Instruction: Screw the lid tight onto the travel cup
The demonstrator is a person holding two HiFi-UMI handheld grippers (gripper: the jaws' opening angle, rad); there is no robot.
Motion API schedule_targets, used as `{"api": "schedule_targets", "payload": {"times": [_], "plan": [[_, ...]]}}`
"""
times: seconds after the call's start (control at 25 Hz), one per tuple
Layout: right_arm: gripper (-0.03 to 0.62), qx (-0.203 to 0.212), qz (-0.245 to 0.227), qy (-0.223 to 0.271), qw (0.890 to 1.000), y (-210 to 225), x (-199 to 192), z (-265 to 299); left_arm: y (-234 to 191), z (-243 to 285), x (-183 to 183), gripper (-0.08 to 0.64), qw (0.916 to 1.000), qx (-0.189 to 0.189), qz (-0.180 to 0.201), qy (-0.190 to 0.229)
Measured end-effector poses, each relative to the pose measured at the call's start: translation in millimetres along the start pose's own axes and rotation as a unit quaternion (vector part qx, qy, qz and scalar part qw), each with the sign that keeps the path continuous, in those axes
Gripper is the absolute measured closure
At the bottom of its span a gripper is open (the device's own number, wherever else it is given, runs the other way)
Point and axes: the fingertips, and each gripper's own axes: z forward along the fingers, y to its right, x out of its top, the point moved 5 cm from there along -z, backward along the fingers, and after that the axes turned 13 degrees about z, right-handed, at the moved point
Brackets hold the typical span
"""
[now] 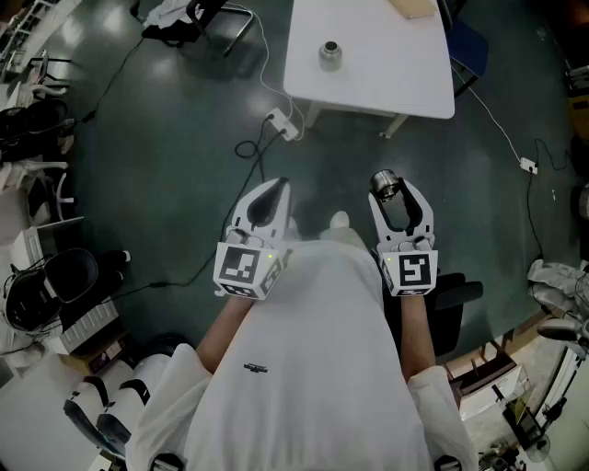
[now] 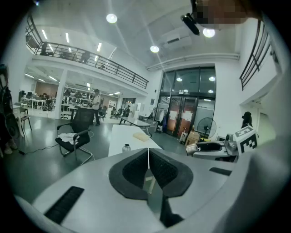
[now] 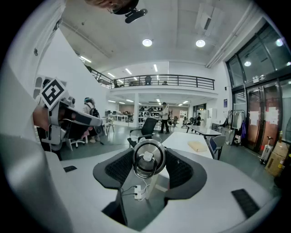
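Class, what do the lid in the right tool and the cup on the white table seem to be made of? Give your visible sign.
Lid: probably polished steel; its silver face gives bright, mirror-like reflections.
Cup: likely brushed metal, grey with a dull sheen; too small to be sure.

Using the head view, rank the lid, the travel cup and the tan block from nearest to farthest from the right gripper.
1. lid: gripped between the jaws of the right gripper.
2. travel cup: ahead and to the left, standing on the left side of the white table.
3. tan block: roughly straight ahead, at the table's far edge, beyond the cup.
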Motion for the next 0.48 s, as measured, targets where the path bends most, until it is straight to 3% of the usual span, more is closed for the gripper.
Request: {"api": "schedule_targets", "payload": {"times": [0.2, 0.48], "plan": [[0.365, 0.016, -0.008, 0.013, 1.000, 27, 3, 9, 31, 33, 6, 0.554, 0.9998, -0.012, 0.013, 0.006], [0.365, 0.006, 0.028, 0.029, 0.999, 57, -1, -14, 67, 62, 13, 0.554, 0.9991, -0.027, 0.032, 0.004]]}}
